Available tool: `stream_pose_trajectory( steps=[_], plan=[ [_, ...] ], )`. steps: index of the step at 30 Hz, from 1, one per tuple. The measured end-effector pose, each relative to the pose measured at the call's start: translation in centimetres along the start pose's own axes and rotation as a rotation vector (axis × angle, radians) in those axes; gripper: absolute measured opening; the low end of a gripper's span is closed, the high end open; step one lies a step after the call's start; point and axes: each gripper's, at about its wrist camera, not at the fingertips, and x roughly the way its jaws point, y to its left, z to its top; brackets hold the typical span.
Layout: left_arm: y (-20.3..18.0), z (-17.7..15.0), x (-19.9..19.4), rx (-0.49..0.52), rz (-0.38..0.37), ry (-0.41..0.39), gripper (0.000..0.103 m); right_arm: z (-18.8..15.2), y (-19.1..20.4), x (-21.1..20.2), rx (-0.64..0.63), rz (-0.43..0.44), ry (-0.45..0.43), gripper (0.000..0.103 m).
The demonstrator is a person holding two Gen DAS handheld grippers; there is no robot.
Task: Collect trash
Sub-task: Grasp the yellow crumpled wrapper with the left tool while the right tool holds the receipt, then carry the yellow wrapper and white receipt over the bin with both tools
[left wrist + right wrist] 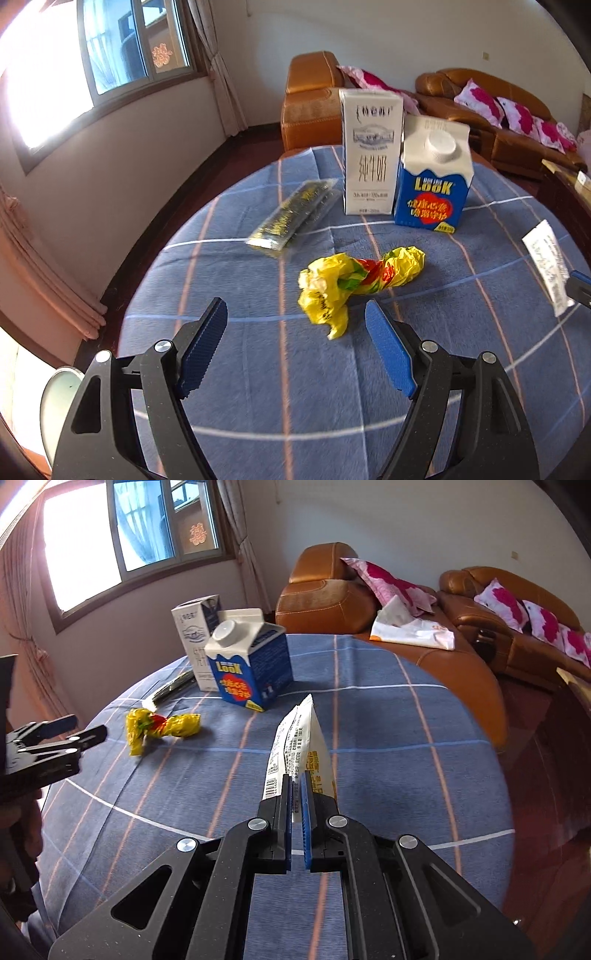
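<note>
A crumpled yellow and red wrapper [354,280] lies on the blue plaid tablecloth [258,369], just ahead of my left gripper [295,314], which is open and empty. The wrapper also shows in the right wrist view [162,727]. My right gripper [296,779] is shut on a flat white printed packet [299,742] and holds it above the table. The packet shows at the right edge of the left wrist view [546,266]. A dark flat sachet [295,216] lies behind the wrapper. A tall white milk carton [371,151] and a blue-and-white carton [432,177] stand upright side by side.
An orange leather sofa [517,627] with pink cushions runs behind and to the right of the table. A white bag [410,627] lies on the sofa. A window [129,48] and curtains are at the left. A pale round object [55,398] shows below the table edge at the left.
</note>
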Motion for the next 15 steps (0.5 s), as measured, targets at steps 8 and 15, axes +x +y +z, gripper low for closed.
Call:
stream_pose_trajectory(
  steps=[8,15],
  plan=[
    [-0.2,0.1,3.9,-0.018,-0.074,0.114,0.03,-0.1,-0.1,0.4,0.008,0.041,0.009,0.006],
    [0.5,-0.7,1.9,0.01,-0.073,0.085,0.026,-0.3,1.6,0.3,-0.015,0.058,0.005,0.006]
  ],
)
